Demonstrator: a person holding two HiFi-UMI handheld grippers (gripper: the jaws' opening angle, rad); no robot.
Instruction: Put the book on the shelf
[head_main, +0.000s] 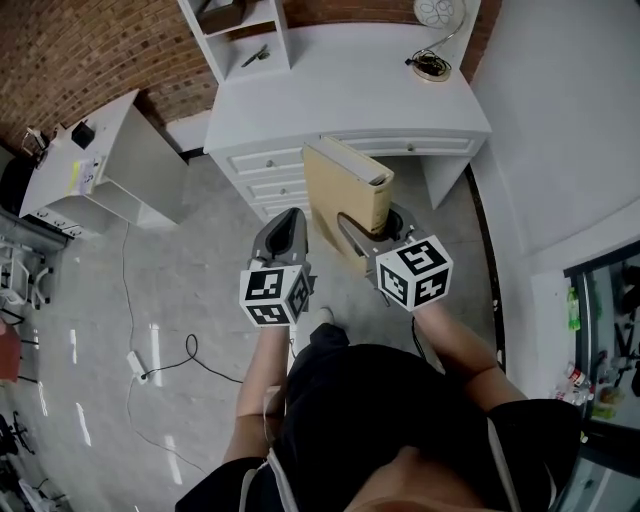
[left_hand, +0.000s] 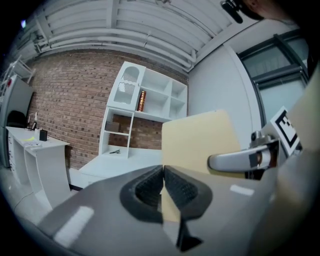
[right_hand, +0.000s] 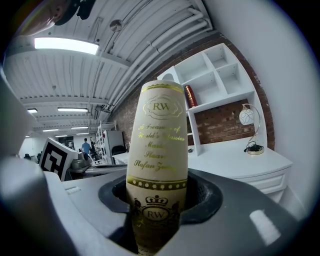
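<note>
Book (head_main: 345, 195) in R gripper (right_hand: 156, 192); shelf (left_hand: 150, 114) cubby holds maybe vase (left_hand: 142, 100).

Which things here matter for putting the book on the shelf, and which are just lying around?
For the job: book, held by left gripper and right gripper; white shelf.

Lying about: globe lamp on the drawer desk, side table, power adapter on the floor.
</note>
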